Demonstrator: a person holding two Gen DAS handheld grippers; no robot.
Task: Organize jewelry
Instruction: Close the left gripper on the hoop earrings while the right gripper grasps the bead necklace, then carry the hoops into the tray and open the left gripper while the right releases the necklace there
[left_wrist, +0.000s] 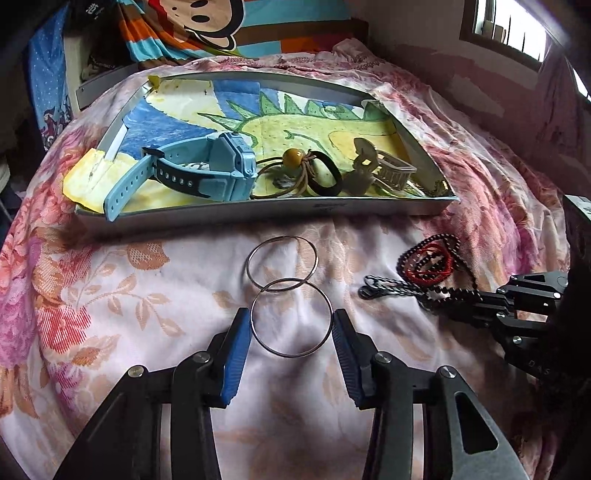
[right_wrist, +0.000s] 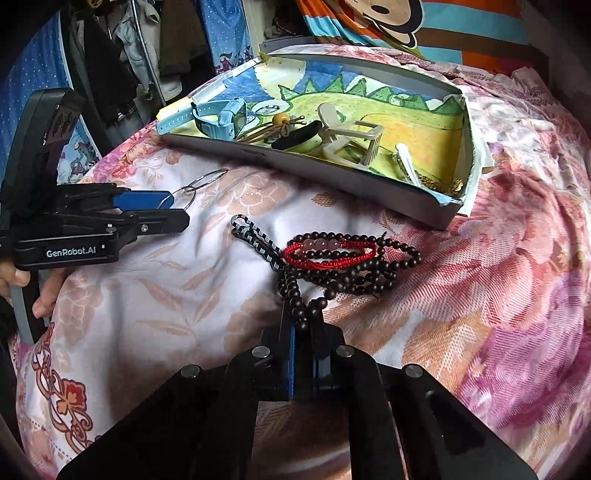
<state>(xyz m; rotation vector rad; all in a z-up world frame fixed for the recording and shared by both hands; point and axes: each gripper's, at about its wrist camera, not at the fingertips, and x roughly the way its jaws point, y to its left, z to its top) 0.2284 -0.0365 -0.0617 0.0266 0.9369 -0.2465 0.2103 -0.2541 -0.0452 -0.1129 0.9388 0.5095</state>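
**Ring between left jaws, beads pinched in right**

Two thin metal rings on the floral bedspread (left_wrist: 155, 288), just in front of the tray's near wall (left_wrist: 258, 212). Near ring (left_wrist: 291, 317) lying flat between the blue pads (left_wrist: 236, 350) of the left gripper (left_wrist: 291, 332), its sides touching or almost touching both pads; jaws part open, spanning the ring's width, firm grip not certain. Far ring (left_wrist: 282, 260) overlapping the near one at its top, outside the jaws, toward the tray.

Right gripper (right_wrist: 301, 325) closed on a strand of dark beads (right_wrist: 354, 273), pads nearly together with the strand nipped at the tips. Rest of the beads heaped on the bedspread just beyond, tangled with a red cord (right_wrist: 328, 254) and a black-and-white lanyard (right_wrist: 258, 240).

In the tray, along its near wall: blue watch (left_wrist: 207, 166) at the left, hair ties (left_wrist: 303, 173) in the middle, pale clips (left_wrist: 380, 170) toward the right.
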